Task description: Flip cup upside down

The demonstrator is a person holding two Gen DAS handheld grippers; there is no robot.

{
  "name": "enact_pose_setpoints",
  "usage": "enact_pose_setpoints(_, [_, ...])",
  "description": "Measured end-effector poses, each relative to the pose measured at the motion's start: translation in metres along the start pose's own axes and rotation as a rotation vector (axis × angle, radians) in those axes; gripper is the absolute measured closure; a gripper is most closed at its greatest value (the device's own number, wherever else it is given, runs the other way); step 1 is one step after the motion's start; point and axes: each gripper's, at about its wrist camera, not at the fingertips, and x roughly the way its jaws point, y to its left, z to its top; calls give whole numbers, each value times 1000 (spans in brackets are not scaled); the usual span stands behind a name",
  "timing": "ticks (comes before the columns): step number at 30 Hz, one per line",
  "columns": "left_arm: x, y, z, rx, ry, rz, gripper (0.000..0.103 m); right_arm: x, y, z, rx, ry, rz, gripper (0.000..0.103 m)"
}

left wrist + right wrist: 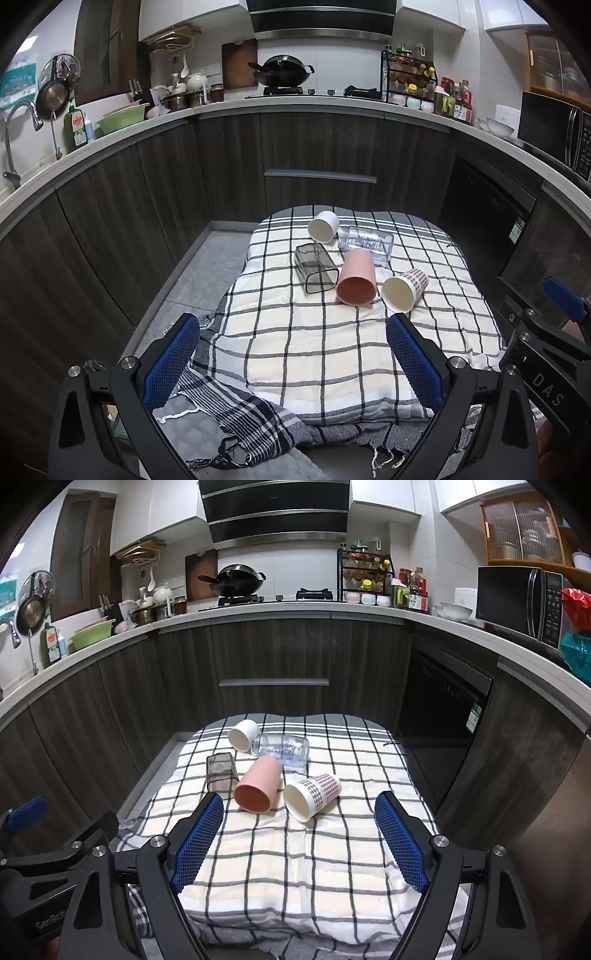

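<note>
Several cups lie on their sides on a checked cloth (314,350) (295,867): a pink cup (356,278) (257,784), a patterned paper cup (404,288) (312,794), a white cup (324,226) (243,734), a smoky square cup (316,267) (221,771) and a clear glass (365,242) (280,751). My left gripper (293,365) is open and empty, short of the cups. My right gripper (299,843) is open and empty, just short of the paper cup.
Dark wood cabinets (317,147) and a countertop (277,607) with kitchenware curve around behind the cloth. A striped fringed towel (240,413) hangs at the cloth's near left edge. The right gripper's body (546,350) shows at the left view's right side.
</note>
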Motion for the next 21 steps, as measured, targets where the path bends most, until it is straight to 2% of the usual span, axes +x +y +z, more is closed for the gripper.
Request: enact_pose_setpoints(21, [0, 0, 0, -1, 0, 4, 0, 0, -1, -1, 1, 1, 0, 19])
